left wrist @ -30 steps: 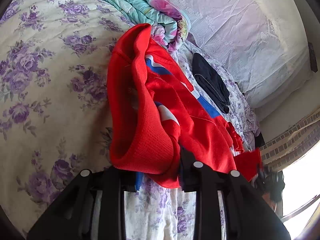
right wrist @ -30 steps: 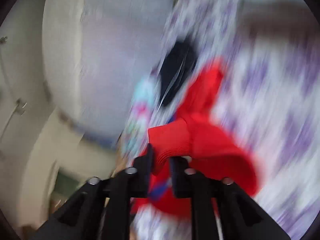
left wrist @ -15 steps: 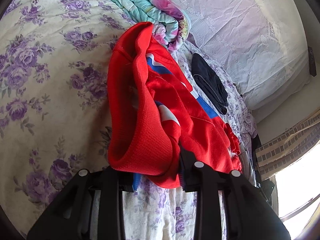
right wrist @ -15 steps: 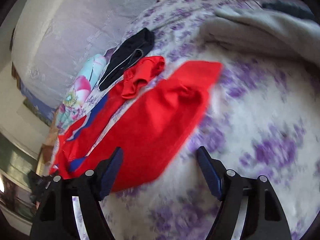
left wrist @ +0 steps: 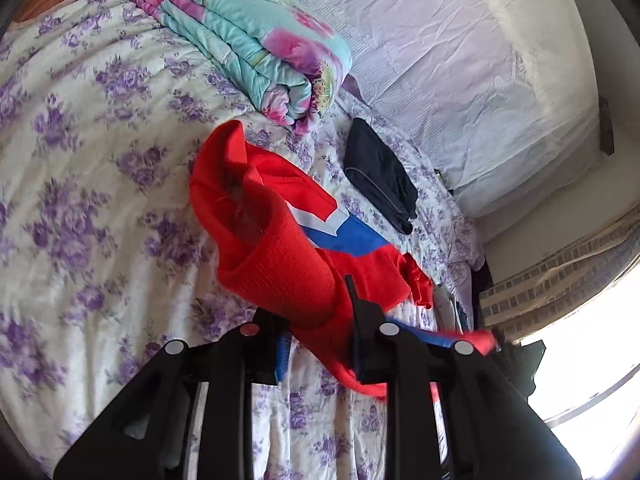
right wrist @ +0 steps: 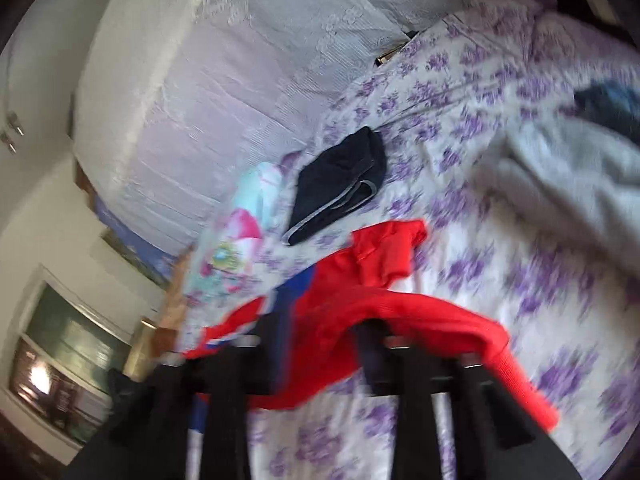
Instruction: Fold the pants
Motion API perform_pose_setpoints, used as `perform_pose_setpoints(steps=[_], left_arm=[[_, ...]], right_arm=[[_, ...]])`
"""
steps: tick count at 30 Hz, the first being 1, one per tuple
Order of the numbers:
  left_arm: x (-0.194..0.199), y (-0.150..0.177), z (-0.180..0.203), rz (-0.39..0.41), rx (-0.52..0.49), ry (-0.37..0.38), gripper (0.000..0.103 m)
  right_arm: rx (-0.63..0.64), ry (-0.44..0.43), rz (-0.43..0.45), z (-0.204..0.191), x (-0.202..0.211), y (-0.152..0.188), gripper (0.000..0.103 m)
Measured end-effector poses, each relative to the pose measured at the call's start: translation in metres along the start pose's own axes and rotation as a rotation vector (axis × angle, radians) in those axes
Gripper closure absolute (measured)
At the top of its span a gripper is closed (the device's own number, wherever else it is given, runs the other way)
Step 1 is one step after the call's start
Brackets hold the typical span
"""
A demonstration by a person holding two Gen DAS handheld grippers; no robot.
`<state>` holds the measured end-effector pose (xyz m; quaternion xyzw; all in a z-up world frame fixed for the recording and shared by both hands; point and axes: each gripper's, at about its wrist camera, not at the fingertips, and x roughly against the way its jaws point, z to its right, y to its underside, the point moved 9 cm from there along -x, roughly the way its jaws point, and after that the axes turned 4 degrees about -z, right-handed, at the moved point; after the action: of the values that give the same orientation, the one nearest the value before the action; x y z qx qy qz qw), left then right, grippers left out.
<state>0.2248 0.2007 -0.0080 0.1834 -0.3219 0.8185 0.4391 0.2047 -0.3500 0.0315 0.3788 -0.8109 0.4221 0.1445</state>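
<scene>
Red pants (left wrist: 280, 264) lie lifted off the floral bedsheet (left wrist: 80, 200) — left gripper (left wrist: 316, 344) clamped on the ribbed cuff, right gripper (right wrist: 320, 360) clamped on another bunch of the fabric. Beyond: black garment (left wrist: 380, 176), rolled quilt (left wrist: 256, 40).

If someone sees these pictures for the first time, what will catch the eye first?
The bright red pants with a blue and white stripe stand out most, bunched between the fingers of the left gripper above the purple-flowered bedsheet. Behind them lie a folded turquoise floral quilt and, to its right, a folded black garment.
</scene>
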Motion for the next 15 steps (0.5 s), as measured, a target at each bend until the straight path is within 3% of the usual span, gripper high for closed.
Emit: perform_pose_setpoints(steps=[1,3,6,8,10,12,15], left_arm=[[-0.004,0.0,-0.005,-0.014,-0.005,-0.022,0.081],[-0.015,0.013,-0.026,-0.04,0.038,-0.08,0.08],[-0.032,0.04,-0.057,-0.096,0.07,-0.076,0.079],[-0.036,0.047,-0.075,-0.104,0.112,-0.053,0.078],[-0.037,0.047,-0.083,-0.102,0.153,0.021,0.076],[-0.037,0.045,-0.084,-0.099,0.155,0.038,0.076],[-0.036,0.047,-0.081,-0.069,0.089,-0.025,0.074]], right_arm=[[0.035,0.077,0.0,0.006,-0.008,-0.008,0.032],[0.038,0.173,0.009,0.022,-0.015,-0.006,0.032],[-0.047,0.044,-0.04,0.038,-0.016,0.028,0.032],[-0.092,0.031,-0.046,0.054,-0.009,0.05,0.032],[-0.113,0.05,-0.065,0.072,-0.005,0.064,0.032],[-0.178,0.037,-0.079,0.088,-0.004,0.064,0.033],[-0.226,-0.015,-0.06,0.085,-0.012,0.047,0.034]])
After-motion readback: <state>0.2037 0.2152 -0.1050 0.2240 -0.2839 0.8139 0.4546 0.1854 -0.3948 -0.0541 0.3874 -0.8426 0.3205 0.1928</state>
